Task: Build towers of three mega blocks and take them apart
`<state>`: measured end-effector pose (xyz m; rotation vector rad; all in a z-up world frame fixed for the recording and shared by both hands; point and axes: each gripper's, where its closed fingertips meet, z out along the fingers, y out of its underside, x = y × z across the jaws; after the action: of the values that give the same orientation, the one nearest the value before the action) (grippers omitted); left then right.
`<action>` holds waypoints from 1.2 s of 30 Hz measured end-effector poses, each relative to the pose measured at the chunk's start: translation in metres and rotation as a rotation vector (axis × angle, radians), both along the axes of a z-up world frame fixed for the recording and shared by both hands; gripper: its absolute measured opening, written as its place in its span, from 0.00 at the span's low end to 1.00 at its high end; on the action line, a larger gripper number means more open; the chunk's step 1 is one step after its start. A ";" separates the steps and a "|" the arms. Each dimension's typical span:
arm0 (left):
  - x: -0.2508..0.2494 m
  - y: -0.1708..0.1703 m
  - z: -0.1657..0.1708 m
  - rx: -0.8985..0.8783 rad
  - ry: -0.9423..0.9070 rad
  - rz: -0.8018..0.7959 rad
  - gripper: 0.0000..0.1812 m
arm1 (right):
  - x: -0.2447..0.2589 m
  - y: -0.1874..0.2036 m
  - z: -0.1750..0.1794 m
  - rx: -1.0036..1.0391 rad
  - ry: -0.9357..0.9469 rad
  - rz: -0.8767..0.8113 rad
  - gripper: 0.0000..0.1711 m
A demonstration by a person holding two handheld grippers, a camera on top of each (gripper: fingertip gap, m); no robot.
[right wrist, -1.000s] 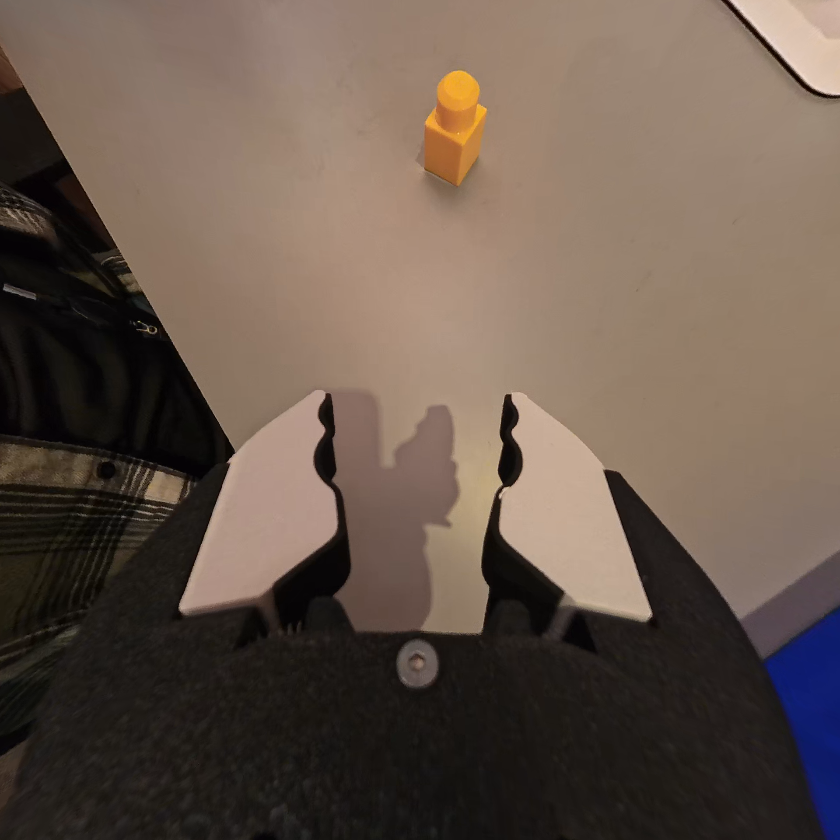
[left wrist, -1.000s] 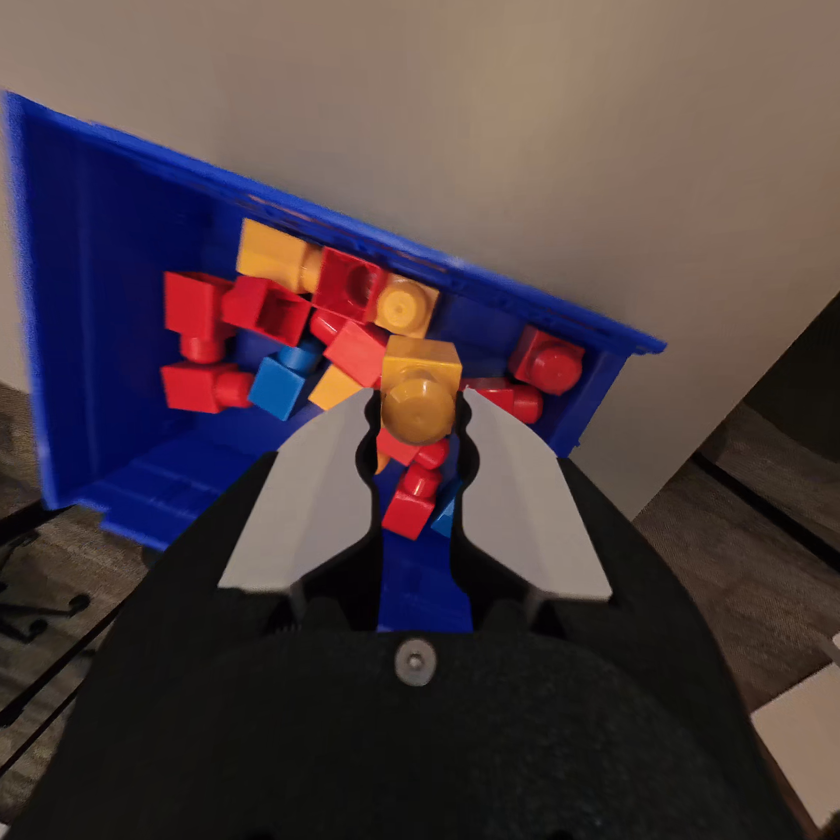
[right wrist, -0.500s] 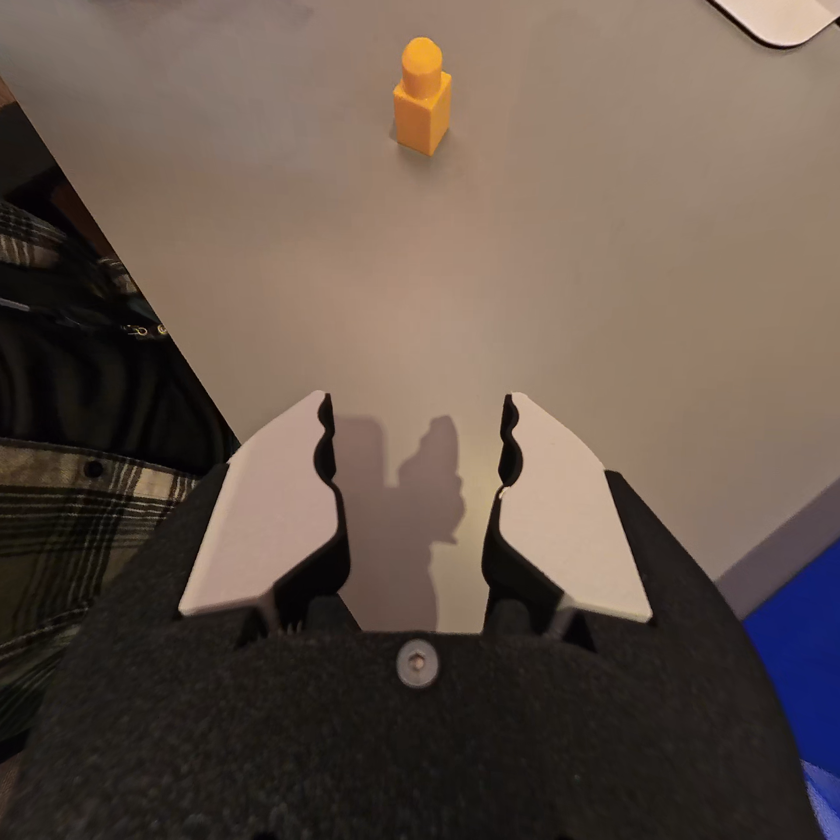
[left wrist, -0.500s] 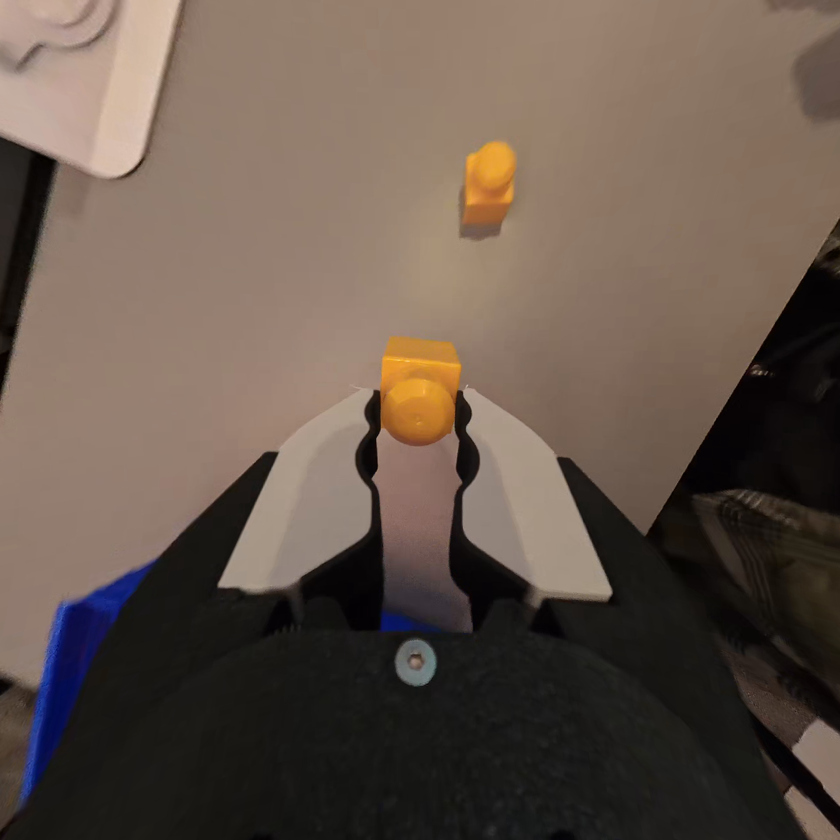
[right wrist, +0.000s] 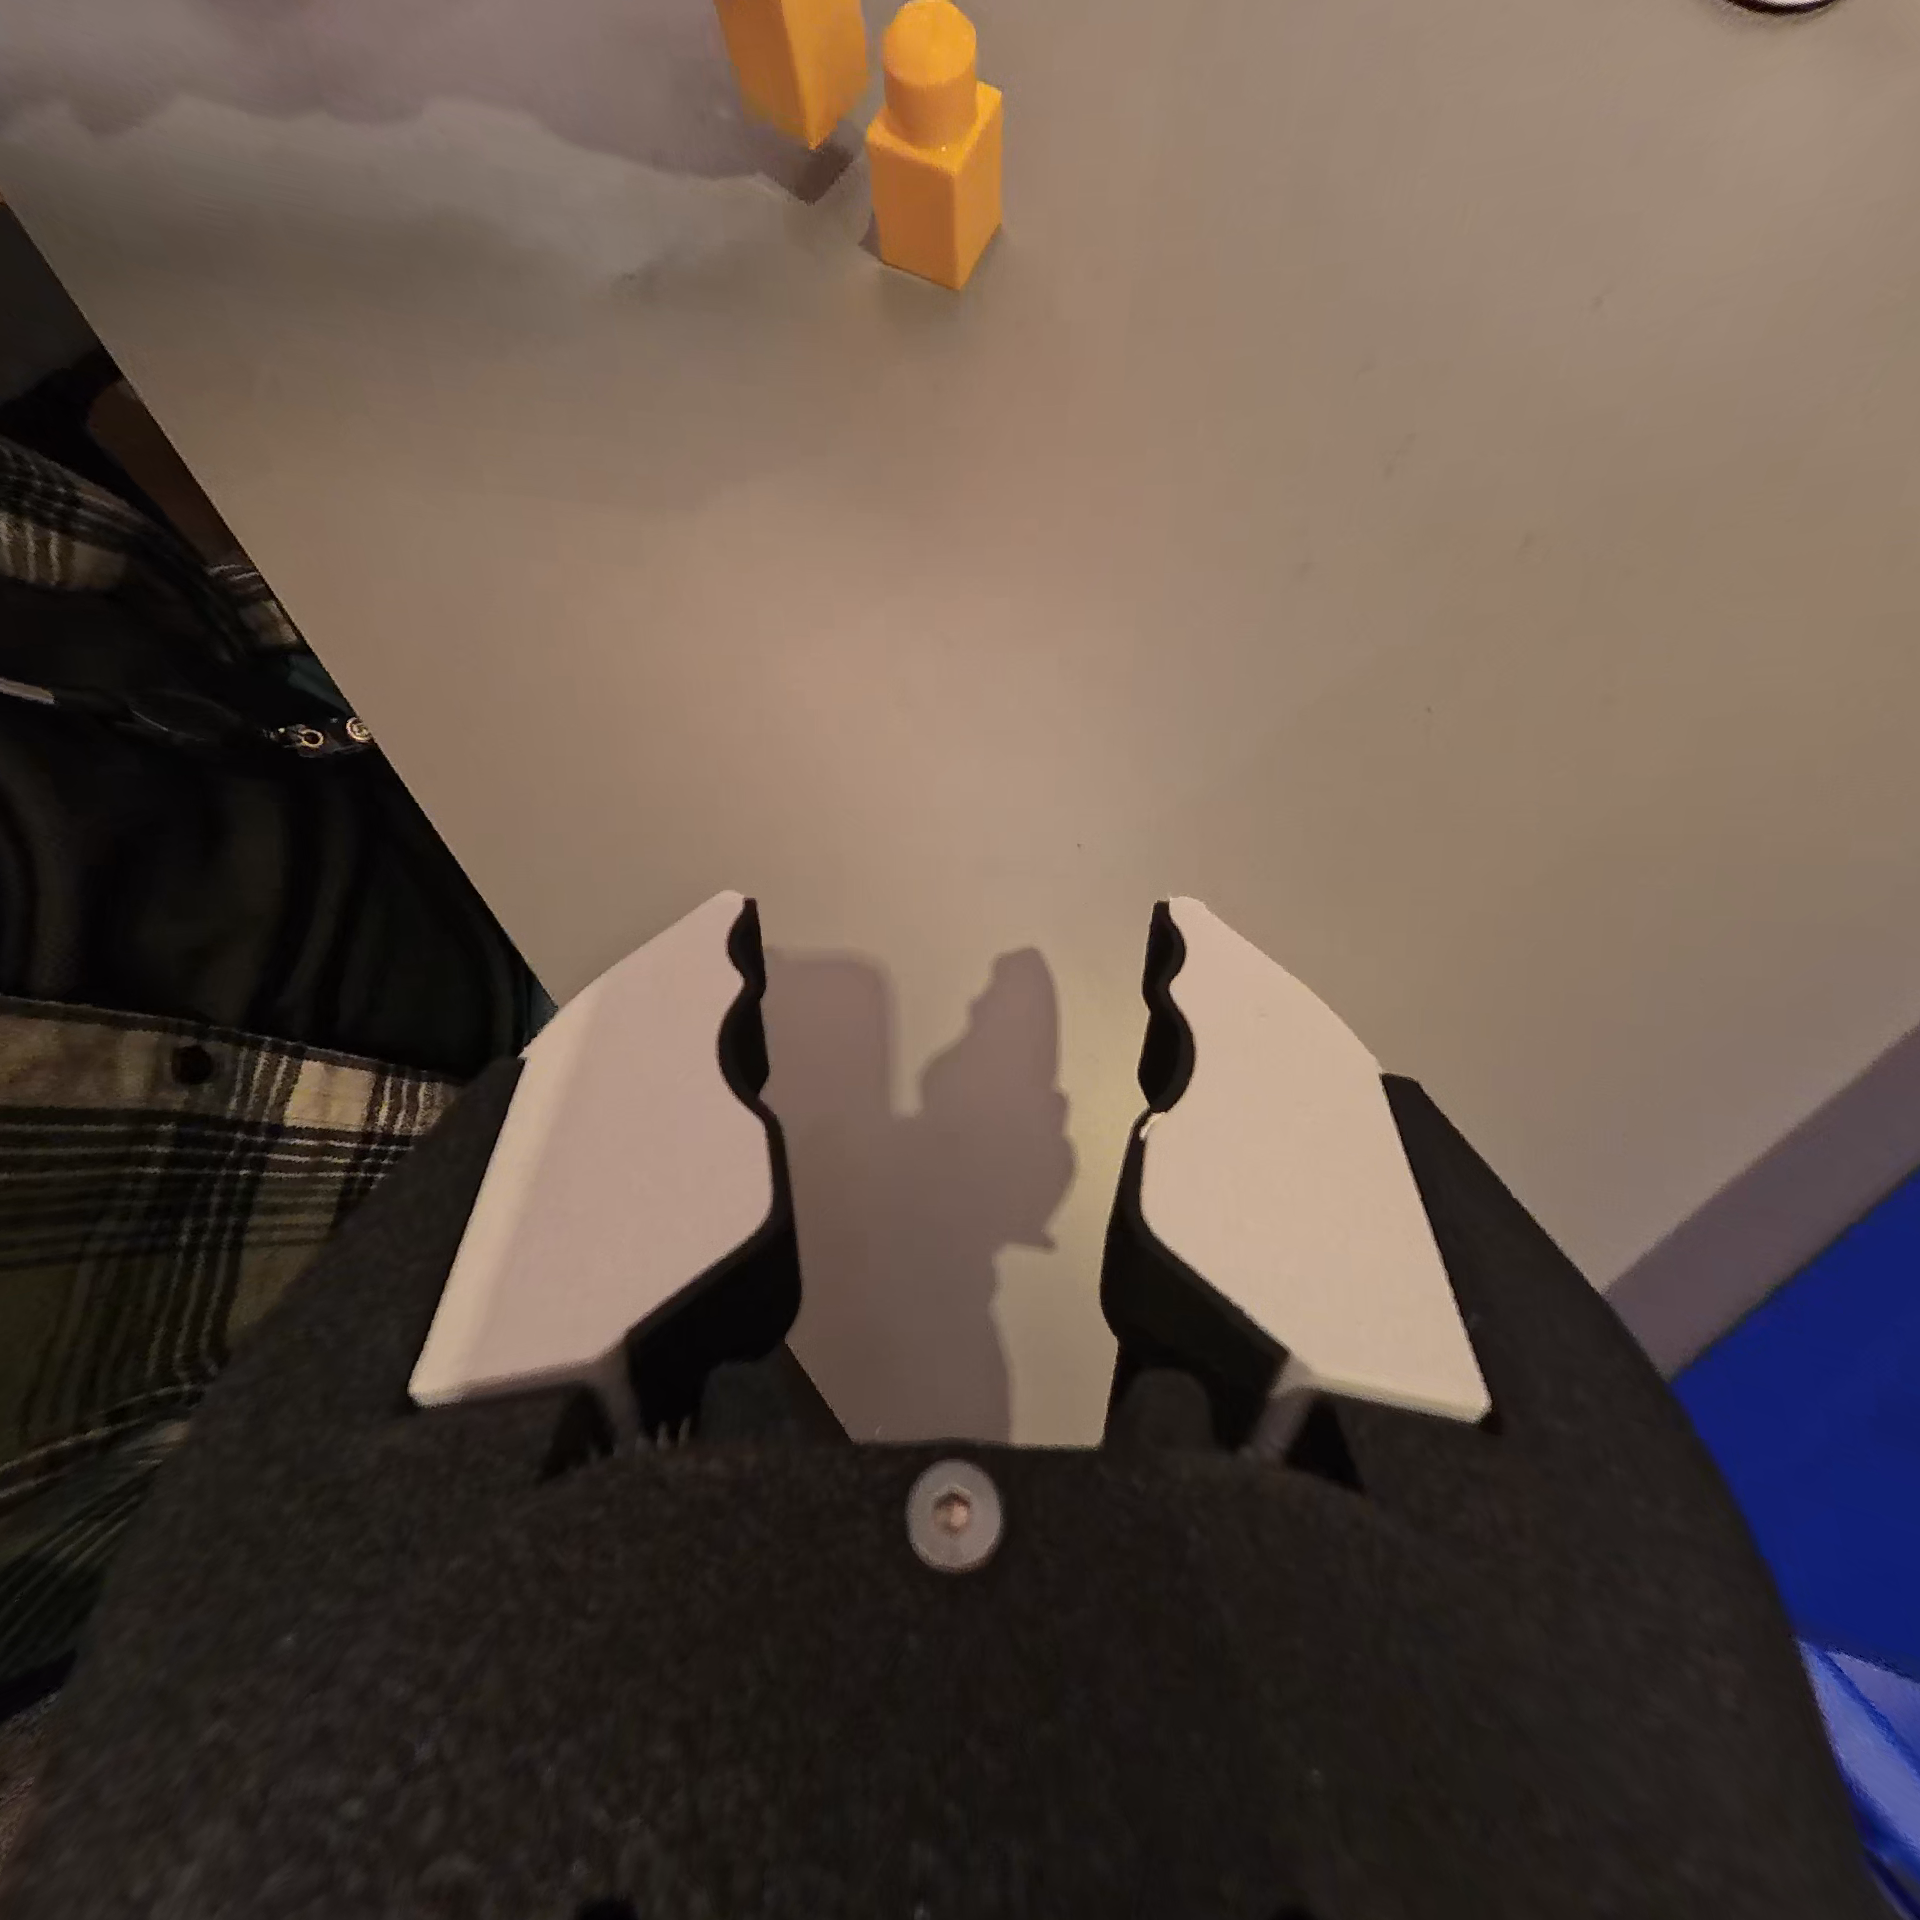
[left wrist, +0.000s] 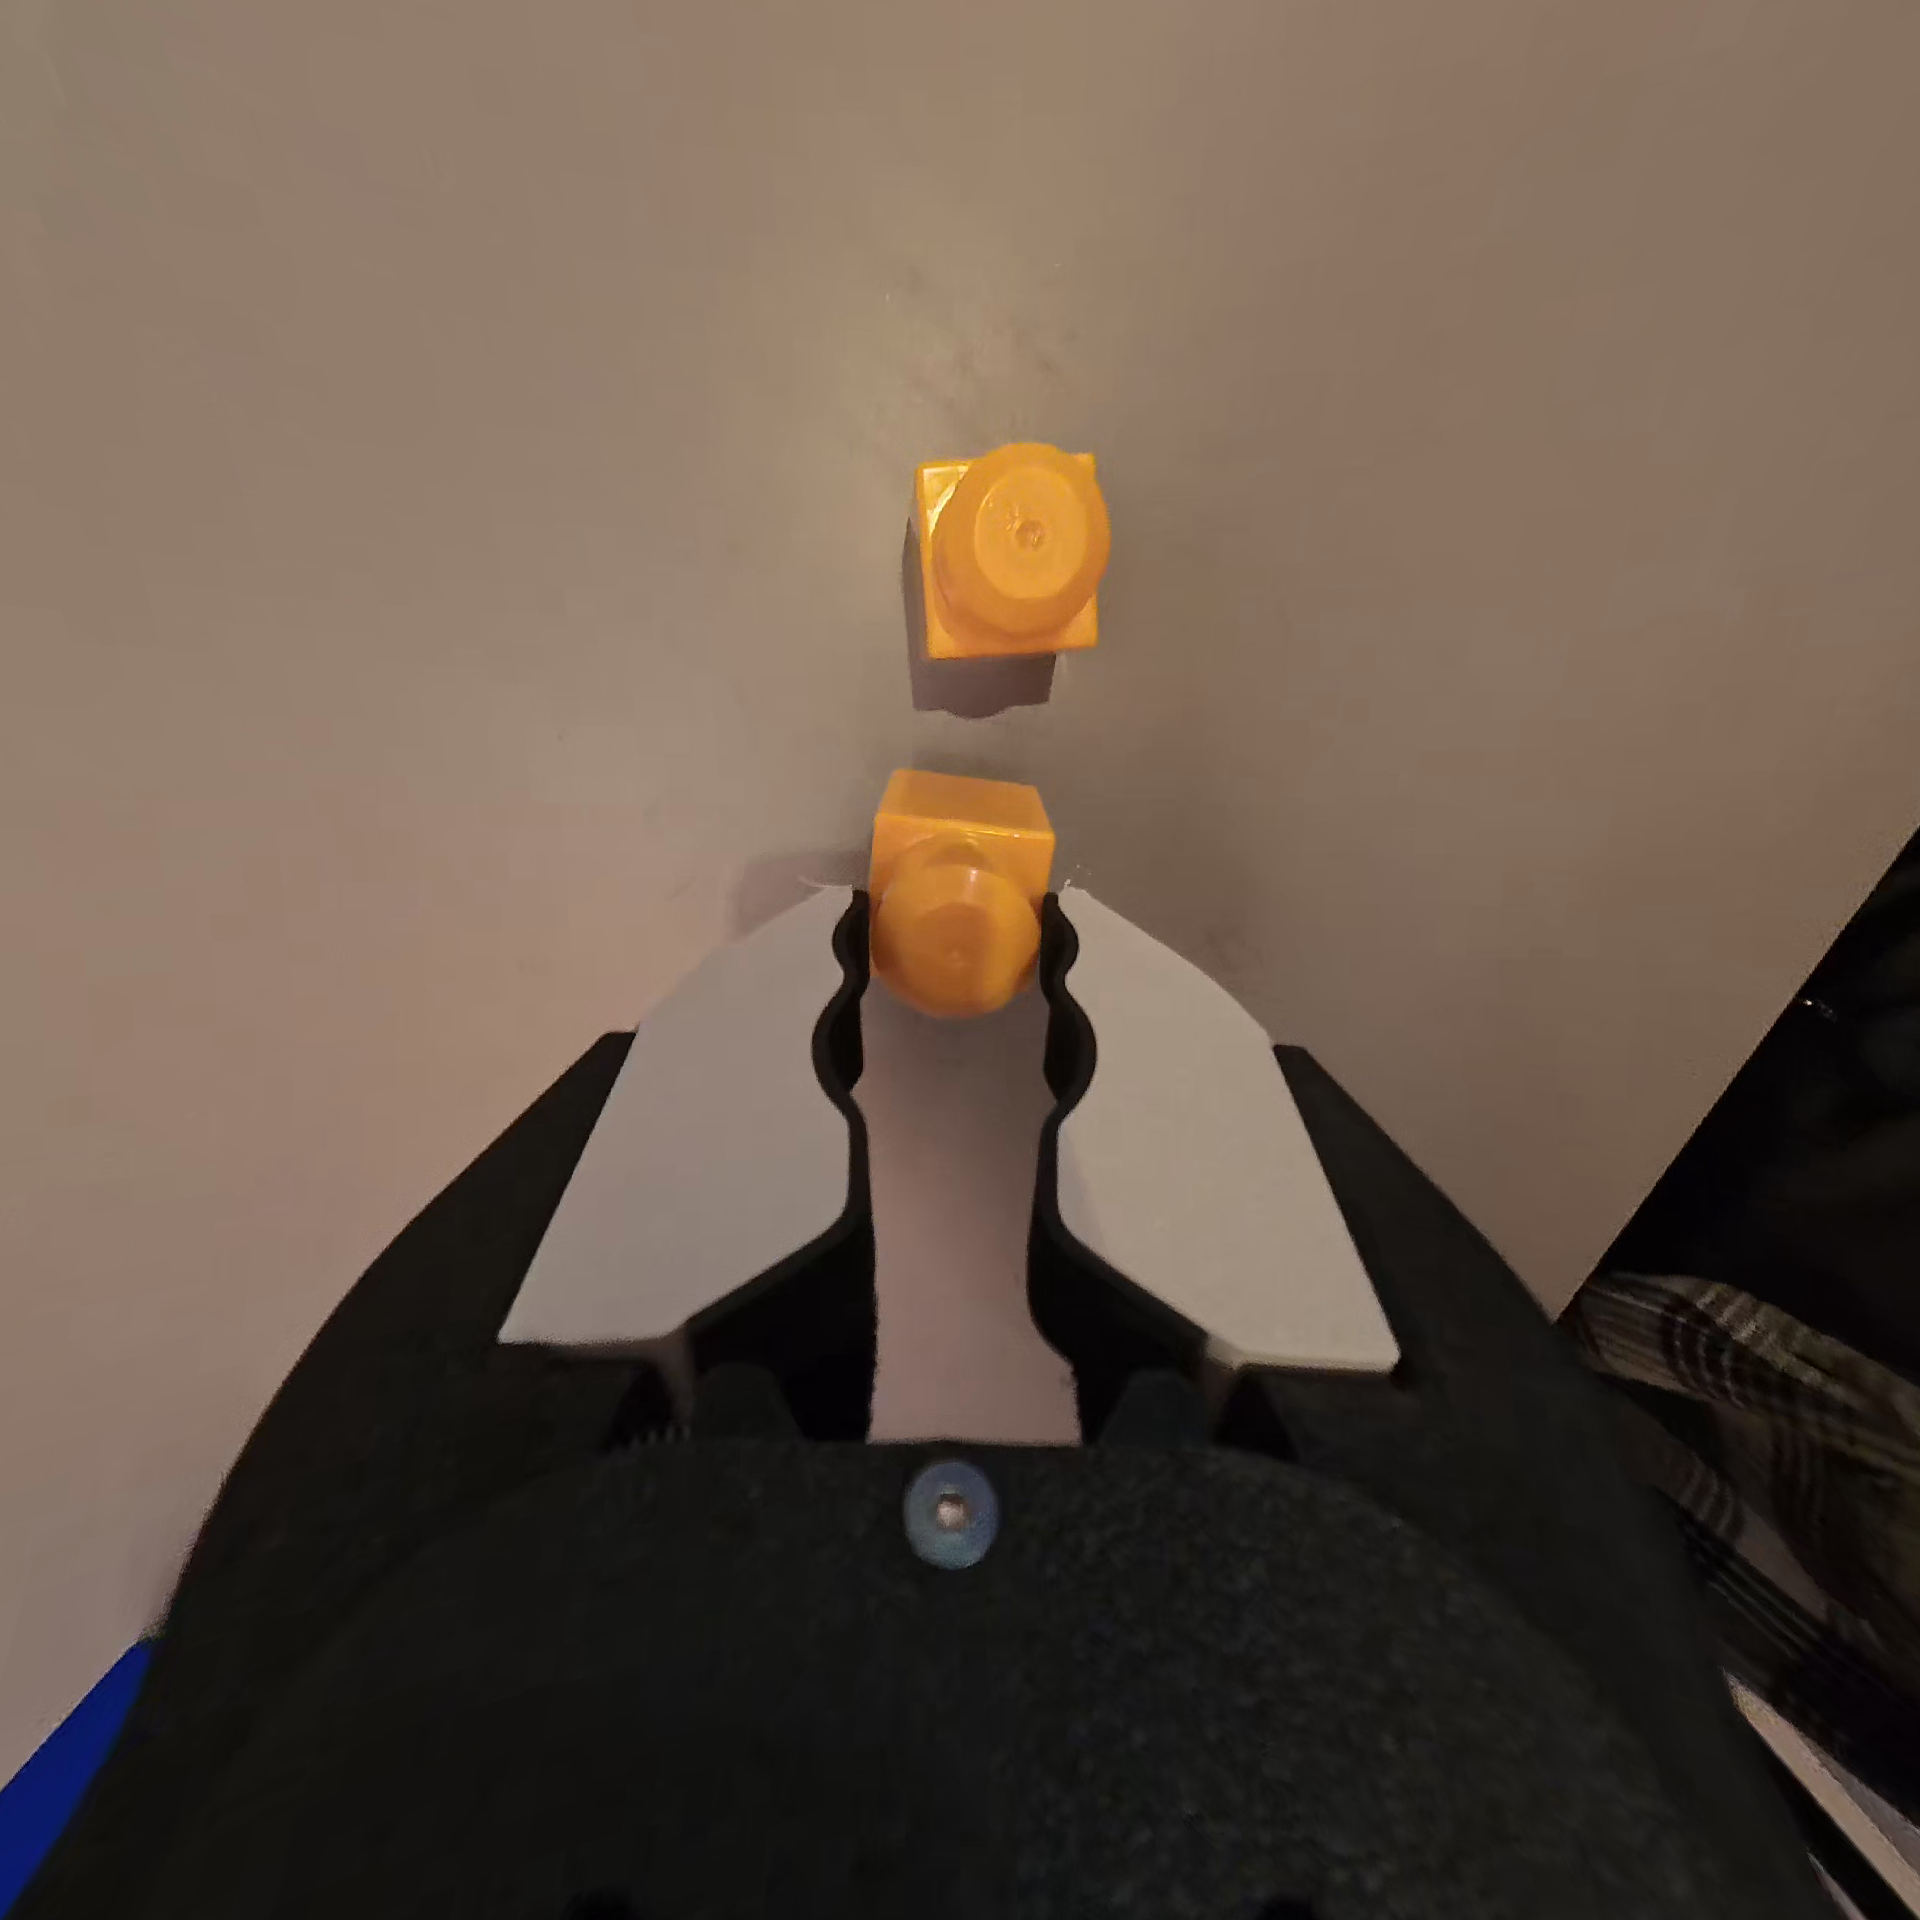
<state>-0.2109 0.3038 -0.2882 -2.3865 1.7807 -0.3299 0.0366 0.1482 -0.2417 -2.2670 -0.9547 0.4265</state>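
My left gripper (left wrist: 954, 914) is shut on the stud of a yellow block (left wrist: 961, 894) and holds it above the table, just short of a second yellow block (left wrist: 1008, 556) that stands upright on the grey table (left wrist: 416, 520). In the right wrist view the standing block (right wrist: 935, 177) is at the top, and the held block (right wrist: 800, 57) hangs beside it at the top edge, up and to its left. My right gripper (right wrist: 954, 914) is open and empty, low over the table and well back from both blocks.
The blue bin shows only as a corner in the left wrist view (left wrist: 62, 1756) and at the right edge of the right wrist view (right wrist: 1818, 1403). A person's plaid sleeve (right wrist: 125, 1143) lies beyond the table's left edge. The tips of one gripper are about 30 cm away from the tips of the other.
My left gripper has carried the yellow block from over the blue bin across the table to just beside and above the standing yellow block. The right gripper has stayed open and crept slightly forward.
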 end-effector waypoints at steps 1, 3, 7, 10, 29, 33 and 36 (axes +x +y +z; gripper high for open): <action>0.001 -0.001 -0.002 -0.001 0.003 -0.003 0.17 | -0.001 0.000 0.000 0.000 0.001 0.002 0.41; 0.001 -0.002 -0.005 -0.001 0.013 -0.011 0.17 | -0.002 0.001 -0.001 0.000 0.002 0.003 0.41; 0.005 -0.004 -0.010 -0.002 0.001 -0.036 0.17 | -0.004 0.002 -0.003 -0.007 0.002 0.010 0.41; 0.007 -0.004 -0.014 -0.003 -0.016 -0.053 0.17 | -0.004 0.002 -0.004 -0.010 0.000 0.008 0.42; -0.009 0.008 0.008 0.196 -0.612 -0.175 0.39 | -0.010 0.001 -0.008 -0.005 0.015 -0.002 0.46; -0.008 0.002 -0.007 0.184 -0.645 -0.214 0.39 | -0.018 0.004 -0.008 -0.006 0.023 0.009 0.46; -0.005 0.002 -0.021 0.184 -0.600 -0.232 0.37 | -0.025 0.005 -0.008 -0.008 0.021 0.023 0.46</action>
<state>-0.2158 0.3062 -0.3093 -1.7078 1.6941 -0.7750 0.0117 0.1536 -0.2497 -2.2564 -0.9712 0.4637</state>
